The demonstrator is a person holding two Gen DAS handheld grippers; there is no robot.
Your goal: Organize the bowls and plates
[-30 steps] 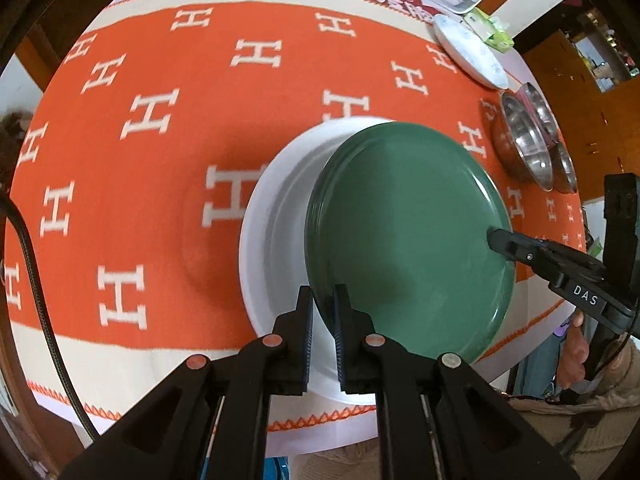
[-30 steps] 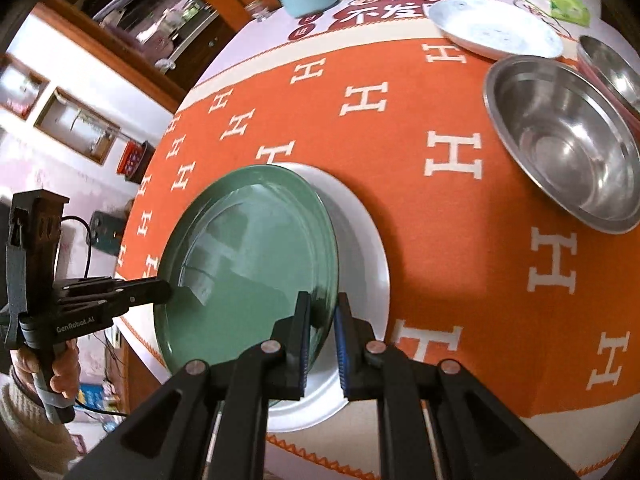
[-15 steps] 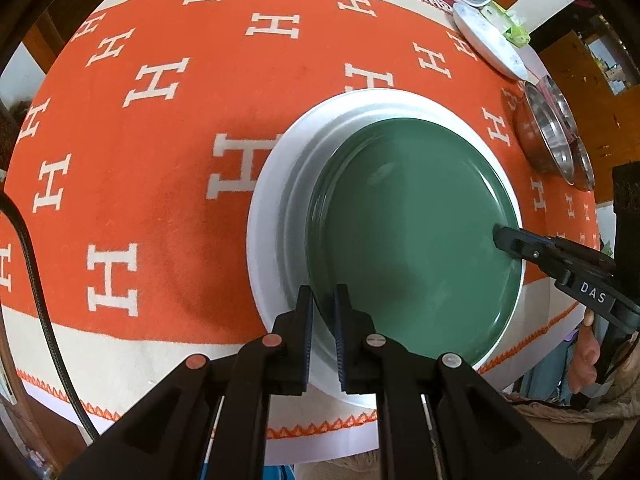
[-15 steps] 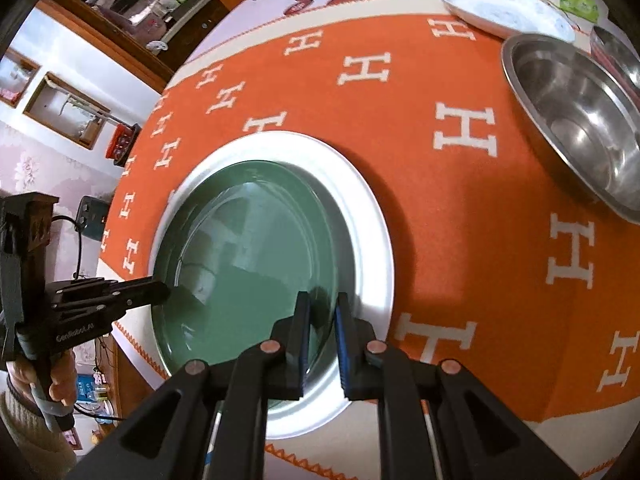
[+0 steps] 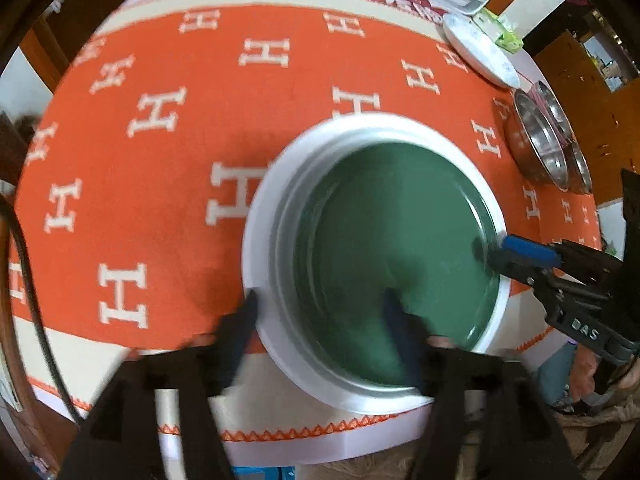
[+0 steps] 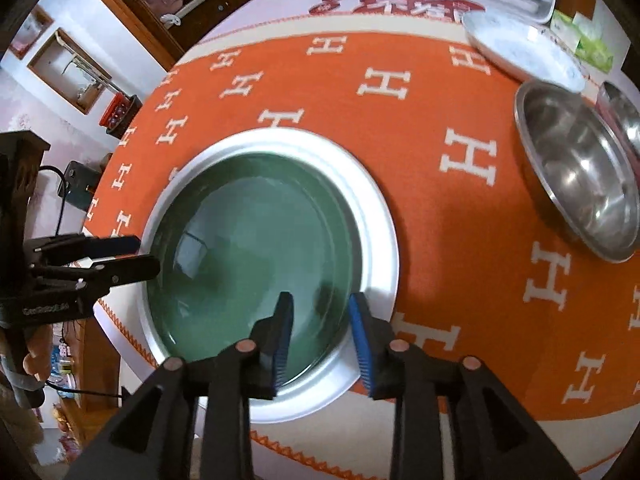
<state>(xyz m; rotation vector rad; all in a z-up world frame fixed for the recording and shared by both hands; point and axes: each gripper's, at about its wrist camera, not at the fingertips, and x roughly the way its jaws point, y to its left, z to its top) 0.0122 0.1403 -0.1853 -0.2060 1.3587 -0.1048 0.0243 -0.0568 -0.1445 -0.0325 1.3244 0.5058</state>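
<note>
Near the front edge of the orange cloth with white H marks [image 6: 400,160]: round dark-green glazed plate [image 6: 248,248] lying nested inside the larger white round plate [image 6: 384,256], both flat, the stack close to the cloth's zigzag hem. Placement apparently complete.

Left gripper [image 5: 320,300]: jaws just opened wide, one finger outside the white rim, the other over the green surface; near rim of both plates between them, not pinched (frame blurred, contact of tips hard to rule out). Right gripper [image 6: 320,300]: jaws just opened part way, blue pads standing either side of the green plate's rim, no visible pressure on it.

Risks from here:
- Withdrawing level rather than upward: an inner finger could catch the green rim, lifting or skating it off centre in the white plate. Glazed on glazed, so likely slides easily.
- Right jaws only partly apart: little clearance, hence drag on the rim if pulled away at a slant.
- Stack sits near the table edge; a shove toward the hem could tip it over.
- Large steel bowl [image 6: 580,168] and pale patterned plate [image 6: 520,48] well apart at the far right, untouched; sweeping an arm across could clip the bowl.
</note>
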